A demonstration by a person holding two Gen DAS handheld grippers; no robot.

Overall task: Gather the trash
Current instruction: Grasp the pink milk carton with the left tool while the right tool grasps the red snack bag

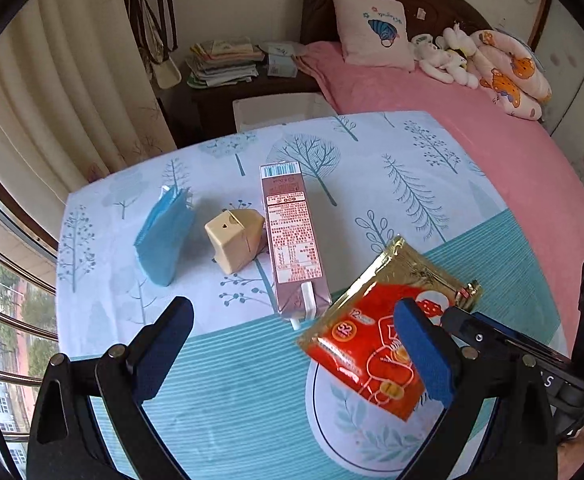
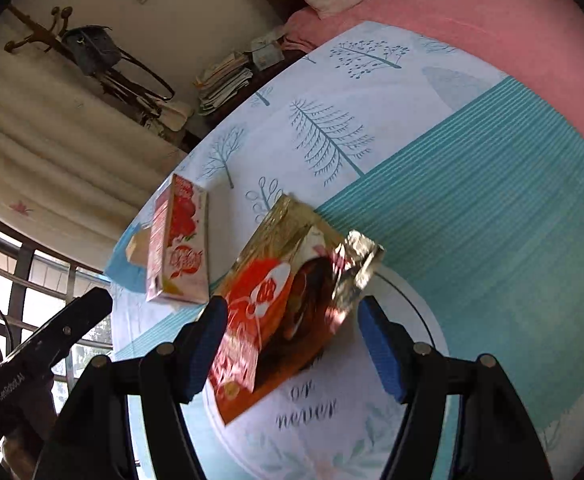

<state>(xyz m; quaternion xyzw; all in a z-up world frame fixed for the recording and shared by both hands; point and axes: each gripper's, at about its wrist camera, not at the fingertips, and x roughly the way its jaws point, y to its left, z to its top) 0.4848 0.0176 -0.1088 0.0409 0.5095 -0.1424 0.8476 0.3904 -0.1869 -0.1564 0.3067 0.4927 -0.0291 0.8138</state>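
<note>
A red and gold foil packet (image 1: 375, 336) lies tilted at the near part of the table, one gold corner crumpled. My right gripper (image 2: 292, 304) is open and straddles the packet (image 2: 280, 312), which looks blurred. The left pad is at its edge and a small gap shows at the right pad. My left gripper (image 1: 293, 306) stands wide open and empty beside it, and its right pad overlaps the packet in view. Further back lie a pink drink carton (image 1: 293, 240), a small beige carton (image 1: 236, 240) and a blue pack (image 1: 166, 236).
The tree-print tablecloth (image 1: 220, 400) has a white round leaf-print patch (image 2: 311, 412) under the packet. A pink bed (image 1: 491, 160) runs along the right, a dark nightstand with stacked papers (image 1: 224, 64) stands behind, and a curtain (image 1: 72, 100) and window bars (image 1: 8, 320) are on the left.
</note>
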